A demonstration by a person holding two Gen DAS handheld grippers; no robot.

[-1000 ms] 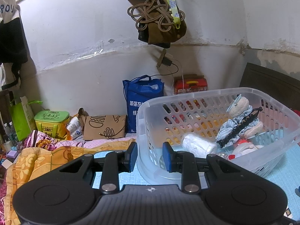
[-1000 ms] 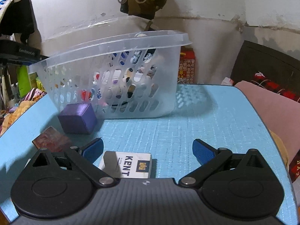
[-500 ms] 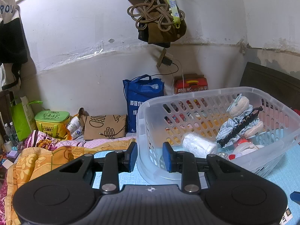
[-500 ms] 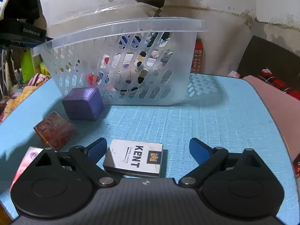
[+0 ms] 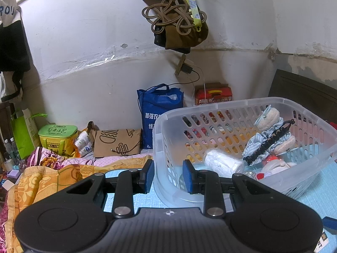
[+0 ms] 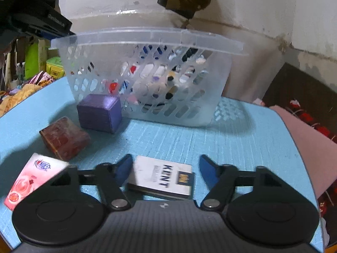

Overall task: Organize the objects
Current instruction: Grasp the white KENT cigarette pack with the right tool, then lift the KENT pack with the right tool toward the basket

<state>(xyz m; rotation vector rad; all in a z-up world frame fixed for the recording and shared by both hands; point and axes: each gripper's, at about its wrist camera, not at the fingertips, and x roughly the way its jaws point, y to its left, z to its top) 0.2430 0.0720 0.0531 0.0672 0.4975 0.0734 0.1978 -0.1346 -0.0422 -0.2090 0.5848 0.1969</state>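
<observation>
A: Left gripper (image 5: 168,176)?
B: Clamped on the basket (image 5: 273,103) wall, centre frame.
A: Right gripper (image 6: 165,169)?
B: Spread wide; cigarette pack (image 6: 161,177) is seen lying between the fingers, lower centre

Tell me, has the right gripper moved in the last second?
Yes. The right gripper has come down and forward over the white Kent cigarette pack, which now lies between its open fingers; the clear plastic basket looms closer.
</observation>
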